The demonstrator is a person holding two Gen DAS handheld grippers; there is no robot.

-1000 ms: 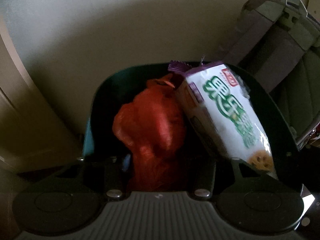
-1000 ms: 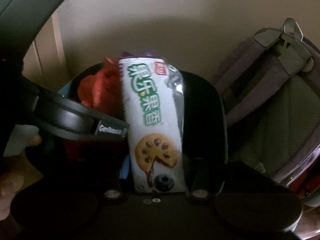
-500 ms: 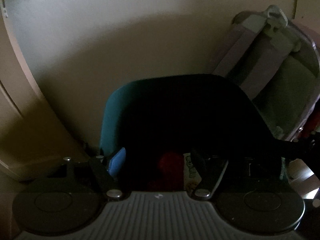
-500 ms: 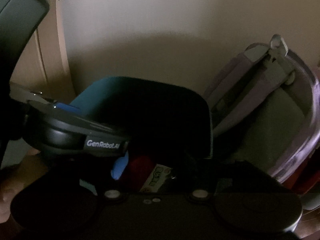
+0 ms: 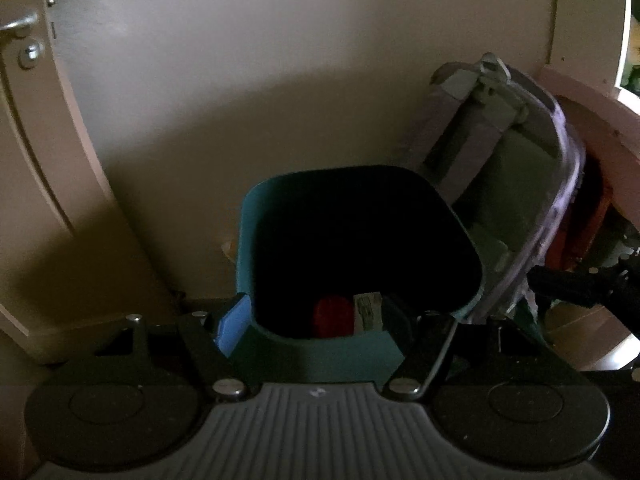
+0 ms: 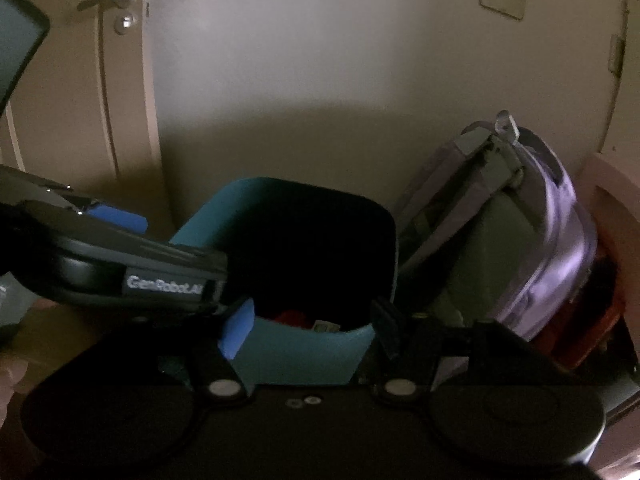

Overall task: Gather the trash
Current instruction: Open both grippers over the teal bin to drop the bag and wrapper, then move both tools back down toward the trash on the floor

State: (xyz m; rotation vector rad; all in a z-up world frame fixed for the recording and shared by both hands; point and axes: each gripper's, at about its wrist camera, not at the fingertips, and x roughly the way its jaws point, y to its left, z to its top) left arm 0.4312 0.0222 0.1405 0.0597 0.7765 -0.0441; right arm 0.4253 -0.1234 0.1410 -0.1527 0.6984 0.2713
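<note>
Teal bin [image 5: 246,240] beside purple backpack [image 6: 552,240]; left gripper [image 5: 332,330] fingers spread, right gripper [image 6: 310,328] opening, both empty.

The floor [image 5: 120,280] is beige and lies mostly in shadow. On it stands a teal trash bin [image 5: 248,240], near the foot of the wall. Just beside the bin, on its right, a purple and grey backpack [image 6: 540,248] stands upright on the floor and leans back toward the wall. Behind the backpack something red [image 6: 592,320] sits; it is too dark to tell more.
</note>
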